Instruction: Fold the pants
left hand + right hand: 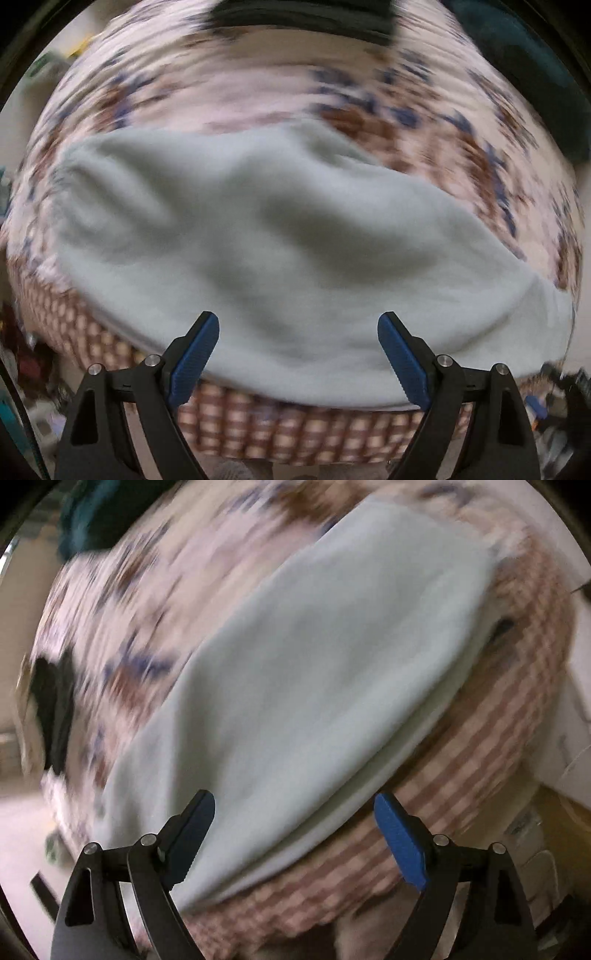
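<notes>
The pale mint-green pants (258, 229) lie spread on a bed, blurred by motion. In the right wrist view the pants (306, 657) run diagonally, doubled in layers along the bed's near edge. My left gripper (298, 325) is open and empty, its blue-padded fingers wide apart above the pants' near edge. My right gripper (294, 806) is open and empty too, above the pants' lower edge.
The bed has a floral pink, brown and blue cover (461, 122) and a checked pink side (295, 432). A dark garment (303, 14) lies at the far side. A dark teal cloth (92, 513) lies at the upper left. Clutter sits on the floor (29, 362).
</notes>
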Tool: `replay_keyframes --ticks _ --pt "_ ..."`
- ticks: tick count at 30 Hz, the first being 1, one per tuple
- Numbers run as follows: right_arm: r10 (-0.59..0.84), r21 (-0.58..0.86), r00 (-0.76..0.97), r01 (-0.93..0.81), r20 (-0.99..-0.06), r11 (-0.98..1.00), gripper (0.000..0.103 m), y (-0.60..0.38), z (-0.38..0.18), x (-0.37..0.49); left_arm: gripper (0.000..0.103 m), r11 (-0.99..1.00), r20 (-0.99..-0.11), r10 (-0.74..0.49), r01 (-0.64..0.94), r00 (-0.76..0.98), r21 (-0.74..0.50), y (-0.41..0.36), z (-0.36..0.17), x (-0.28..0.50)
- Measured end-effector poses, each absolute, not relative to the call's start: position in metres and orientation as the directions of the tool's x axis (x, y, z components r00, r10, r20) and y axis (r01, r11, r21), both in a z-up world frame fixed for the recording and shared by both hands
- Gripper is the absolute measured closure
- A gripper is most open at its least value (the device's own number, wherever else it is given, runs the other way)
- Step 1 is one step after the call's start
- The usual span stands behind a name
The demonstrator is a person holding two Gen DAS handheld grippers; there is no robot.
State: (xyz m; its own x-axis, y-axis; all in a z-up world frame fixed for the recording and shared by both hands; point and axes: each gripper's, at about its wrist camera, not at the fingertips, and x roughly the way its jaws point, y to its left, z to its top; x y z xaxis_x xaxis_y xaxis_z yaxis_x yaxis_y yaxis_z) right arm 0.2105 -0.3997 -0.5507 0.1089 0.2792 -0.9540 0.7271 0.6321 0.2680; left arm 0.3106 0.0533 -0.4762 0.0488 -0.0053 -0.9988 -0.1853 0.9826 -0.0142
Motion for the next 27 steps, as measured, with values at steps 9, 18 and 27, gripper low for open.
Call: replay_keyframes --ticks 9,18,27 --pt "0.457 0.315 0.002 0.729 -0.889 0.608 0.018 -0.212 -0.604 0.216 0.015 0.906 -0.997 0.060 -0.421 0.040 0.038 0.242 -0.487 0.305" --pt "0.416 0.317 0.101 0.811 -0.904 0.491 0.062 -0.149 -0.637 0.206 0.015 0.837 -0.998 -0.064 -0.543 0.027 -0.068 0.339 -0.535 0.302" --pt "0.324 0.269 0.098 0.799 -0.941 0.539 0.092 -0.129 -0.625 0.204 0.091 0.849 -0.970 -0.134 -0.481 0.205 -0.219 0.335 -0.521 0.295"
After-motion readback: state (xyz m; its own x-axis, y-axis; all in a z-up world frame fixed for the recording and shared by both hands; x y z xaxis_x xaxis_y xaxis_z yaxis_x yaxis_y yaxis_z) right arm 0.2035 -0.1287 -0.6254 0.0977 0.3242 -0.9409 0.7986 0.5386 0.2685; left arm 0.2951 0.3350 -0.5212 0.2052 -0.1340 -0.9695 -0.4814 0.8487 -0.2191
